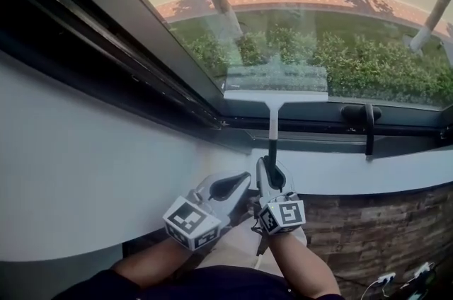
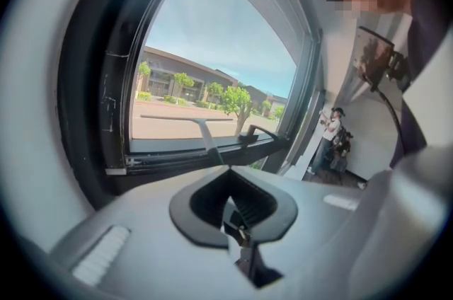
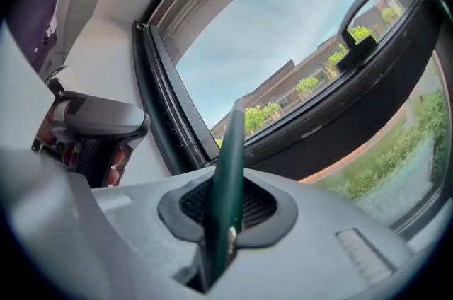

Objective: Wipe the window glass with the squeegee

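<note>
- Clamping hard on the dark green handle, the right gripper (image 1: pixel 272 177) had its jaws closed on the squeegee (image 1: pixel 274 95), low and central in the head view.
- From that grip the shaft ran straight up to 12 o'clock, and the wide white blade lay against the window glass (image 1: pixel 318 1), just above the bottom frame.
- At 9 o'clock of its partner, just beside it, the left gripper (image 1: pixel 228 187) had its jaws pressed together with nothing between them.
- At 4 o'clock of the blade, the black window handle (image 1: pixel 367 120) stood on the frame.
- Below the glass, the white sill (image 1: pixel 85 164) stretched away toward 9 o'clock.
</note>
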Motion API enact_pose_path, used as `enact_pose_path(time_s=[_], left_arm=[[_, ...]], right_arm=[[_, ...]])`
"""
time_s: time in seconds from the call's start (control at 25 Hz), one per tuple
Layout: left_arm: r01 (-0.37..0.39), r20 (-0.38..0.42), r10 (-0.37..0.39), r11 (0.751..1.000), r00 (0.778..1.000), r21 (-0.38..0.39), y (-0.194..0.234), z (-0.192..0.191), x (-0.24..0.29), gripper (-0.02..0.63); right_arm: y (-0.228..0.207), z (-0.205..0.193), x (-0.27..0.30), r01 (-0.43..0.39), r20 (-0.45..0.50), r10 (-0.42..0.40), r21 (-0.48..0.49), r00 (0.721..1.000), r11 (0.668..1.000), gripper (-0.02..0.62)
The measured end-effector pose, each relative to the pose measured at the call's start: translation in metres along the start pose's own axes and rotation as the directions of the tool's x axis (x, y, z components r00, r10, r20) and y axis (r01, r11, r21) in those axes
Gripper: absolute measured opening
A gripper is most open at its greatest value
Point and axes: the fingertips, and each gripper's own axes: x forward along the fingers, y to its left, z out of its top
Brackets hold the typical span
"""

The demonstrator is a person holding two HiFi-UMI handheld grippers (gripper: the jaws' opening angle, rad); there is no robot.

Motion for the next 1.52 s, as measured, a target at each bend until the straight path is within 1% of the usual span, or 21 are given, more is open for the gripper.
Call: enact_pose_path(time_s=[0.08, 0.24, 0.4, 0.56, 0.64, 0.72, 0.8, 0.88, 1.0, 1.16, 1.32, 1.52], left_arm=[[0.0, -0.005, 0.0, 1.0, 1.0, -0.005, 0.002, -0.002, 0.001, 0.003], [0.011, -0.014, -0.011, 1.0, 1.0, -0.01, 0.003, -0.008, -0.001, 0.003], [0.015, -0.015, -0.015, 1.0, 1.0, -0.016, 0.003, -0.006, -0.005, 0.003], [-0.037, 0.035, 0.037, 0.999, 0.999, -0.012, 0.012, 0.014, -0.016, 0.003], [-0.035, 0.046, 0.036, 0.999, 0.998, -0.01, 0.014, 0.024, -0.019, 0.003], [-0.011, 0.052, 0.012, 1.0, 0.999, -0.012, 0.01, 0.028, -0.017, 0.003], [0.006, 0.077, -0.004, 1.0, 0.997, -0.021, 0.006, 0.036, -0.016, 0.003], [0.021, 0.097, -0.02, 1.0, 0.995, -0.014, 0.001, 0.047, -0.015, 0.003], [0.047, 0.118, -0.049, 0.999, 0.992, 0.019, -0.007, 0.061, -0.009, 0.003], [0.086, 0.119, -0.094, 0.994, 0.988, 0.074, -0.02, 0.072, 0.002, 0.003], [0.093, 0.156, -0.107, 0.991, 0.982, 0.098, -0.027, 0.094, 0.003, 0.003], [0.095, 0.156, -0.114, 0.987, 0.981, 0.127, -0.042, 0.117, 0.007, 0.003]], right_arm=[[-0.004, -0.015, -0.002, -0.007, -0.025, 0.008, 0.046, 1.0, 0.999, 0.051], [-0.011, -0.038, -0.003, 0.012, -0.087, 0.0, 0.137, 0.996, 0.99, 0.049], [-0.009, -0.038, -0.006, 0.007, -0.105, 0.011, 0.167, 0.994, 0.986, 0.049], [-0.001, -0.03, -0.005, -0.054, -0.118, 0.076, 0.184, 0.99, 0.981, 0.049], [0.004, -0.02, -0.014, -0.068, -0.122, 0.089, 0.168, 0.989, 0.984, 0.049], [0.004, -0.008, -0.031, -0.065, -0.129, 0.082, 0.133, 0.988, 0.989, 0.049], [0.003, 0.01, -0.044, -0.064, -0.127, 0.076, 0.096, 0.989, 0.993, 0.049], [0.0, 0.033, -0.051, -0.057, -0.101, 0.064, 0.071, 0.993, 0.996, 0.049], [-0.012, 0.064, -0.059, -0.038, -0.054, 0.04, 0.033, 0.998, 0.999, 0.049], [-0.024, 0.096, -0.073, -0.021, -0.006, 0.021, -0.016, 1.0, 1.0, 0.049], [-0.034, 0.125, -0.087, 0.004, 0.045, -0.002, -0.044, 0.999, 0.999, 0.049], [-0.047, 0.161, -0.108, 0.035, 0.102, -0.028, -0.07, 0.994, 0.997, 0.049]])
